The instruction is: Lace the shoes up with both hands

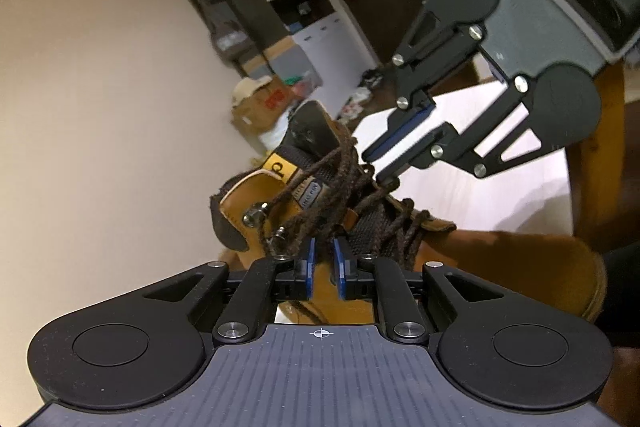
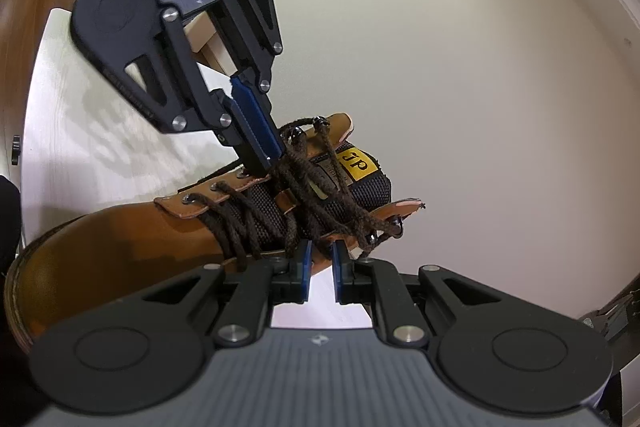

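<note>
Clearly the tan boot sits on the white table with its brown lace crossed through the lower eyelets and strung loosely round the upper hooks beside the tongue. Both grippers work at the boot's upper part from opposite sides. The left gripper has its blue pads a narrow gap apart, with strands running right at the tips; whether a strand sits between them I cannot tell, since the lace crowds the opening. The right gripper likewise shows its fingers slightly apart at the lace near the hooks, and in the left wrist view its jaws look nearly together by the crossing, possibly nipping a strand. To do this well, I would judge that each side should take a single strand only, pinching it squarely in the pads, then draw outward evenly so the crossings tighten without slipping off the hooks or tipping the boot.
</note>
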